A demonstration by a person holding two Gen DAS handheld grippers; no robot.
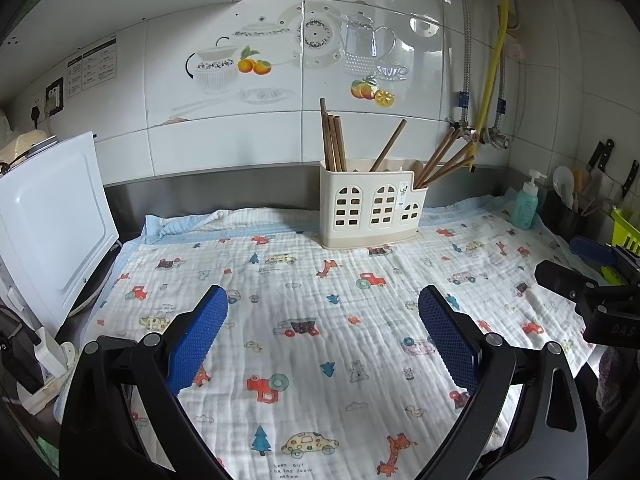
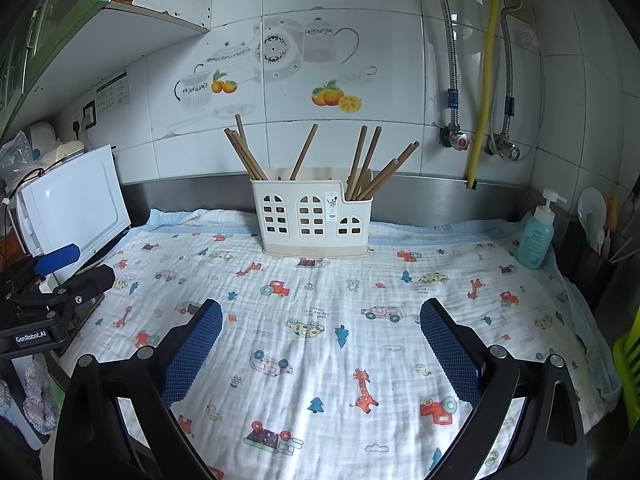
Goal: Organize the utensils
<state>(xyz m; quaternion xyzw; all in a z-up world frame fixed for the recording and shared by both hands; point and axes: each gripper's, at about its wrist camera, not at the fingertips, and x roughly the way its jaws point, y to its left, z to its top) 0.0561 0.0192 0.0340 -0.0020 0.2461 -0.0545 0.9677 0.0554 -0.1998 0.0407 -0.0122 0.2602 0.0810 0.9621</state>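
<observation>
Both claws, left claw (image 1: 322, 300) and right claw (image 2: 320, 312), gape apart over cloth (image 2: 320, 344); holder (image 2: 312, 220) (chopsticks inside) near wall.

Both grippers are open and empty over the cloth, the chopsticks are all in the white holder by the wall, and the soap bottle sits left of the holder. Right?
One thing is off: the soap bottle stands to the right of the white holder, as the right wrist view shows. The rest holds: left gripper and right gripper are open and empty over the cloth, chopsticks in the holder.
</observation>
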